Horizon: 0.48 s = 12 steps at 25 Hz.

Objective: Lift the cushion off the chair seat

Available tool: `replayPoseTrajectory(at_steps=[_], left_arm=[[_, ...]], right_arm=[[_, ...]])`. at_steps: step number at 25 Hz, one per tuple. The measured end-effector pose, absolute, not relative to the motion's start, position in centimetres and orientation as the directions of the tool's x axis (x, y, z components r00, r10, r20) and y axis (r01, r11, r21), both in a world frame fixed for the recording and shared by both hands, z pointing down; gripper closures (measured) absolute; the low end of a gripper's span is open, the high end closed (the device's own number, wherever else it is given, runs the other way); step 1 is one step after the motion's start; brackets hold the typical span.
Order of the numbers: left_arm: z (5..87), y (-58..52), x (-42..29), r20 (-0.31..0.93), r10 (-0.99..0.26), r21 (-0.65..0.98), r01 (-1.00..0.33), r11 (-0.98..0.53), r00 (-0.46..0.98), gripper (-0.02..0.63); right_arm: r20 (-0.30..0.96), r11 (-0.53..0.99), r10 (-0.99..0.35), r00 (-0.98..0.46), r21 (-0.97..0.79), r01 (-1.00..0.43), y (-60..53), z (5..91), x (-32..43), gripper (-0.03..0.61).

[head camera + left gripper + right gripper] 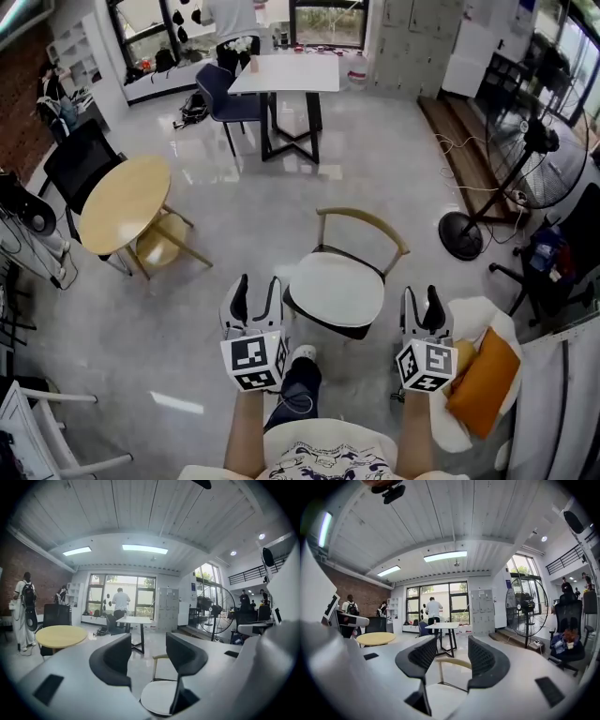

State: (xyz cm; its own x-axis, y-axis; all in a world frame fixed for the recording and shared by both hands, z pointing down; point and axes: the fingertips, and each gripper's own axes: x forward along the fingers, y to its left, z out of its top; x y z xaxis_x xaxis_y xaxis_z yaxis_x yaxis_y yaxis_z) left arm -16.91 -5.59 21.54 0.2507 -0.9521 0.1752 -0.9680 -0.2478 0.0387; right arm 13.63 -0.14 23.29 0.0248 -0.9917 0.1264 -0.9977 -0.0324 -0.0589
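A chair with a curved wooden backrest (364, 221) stands in front of me, and a white round cushion (336, 289) lies on its seat. My left gripper (257, 289) hovers open just left of the seat, nothing between its fingers. My right gripper (422, 302) is open just right of the seat, also empty. In the left gripper view the left gripper (147, 658) frames the cushion (158, 696) low down. In the right gripper view the right gripper (452, 662) frames the backrest (451, 662) and the cushion (443, 699). An orange cushion (485, 382) lies on a white armchair (473, 314) at the right.
A round wooden table (125, 202) with a stool under it is at the left, a black chair (80, 159) behind it. A white table (286, 73) and a blue chair (225, 98) stand farther back. A floor fan (461, 234) is at the right. A person stands by the window (120, 603).
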Motion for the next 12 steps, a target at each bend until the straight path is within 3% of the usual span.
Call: replayPoseTrajectory(at_steps=[12], left_arm=[[25.2, -30.2, -16.6, 0.238, -0.89, 0.061, -0.92, -0.386, 0.389, 0.383]], right_arm=[[0.195, -0.186, -0.965, 0.176, -0.033, -0.982, -19.9, 27.0, 13.5, 0.344]])
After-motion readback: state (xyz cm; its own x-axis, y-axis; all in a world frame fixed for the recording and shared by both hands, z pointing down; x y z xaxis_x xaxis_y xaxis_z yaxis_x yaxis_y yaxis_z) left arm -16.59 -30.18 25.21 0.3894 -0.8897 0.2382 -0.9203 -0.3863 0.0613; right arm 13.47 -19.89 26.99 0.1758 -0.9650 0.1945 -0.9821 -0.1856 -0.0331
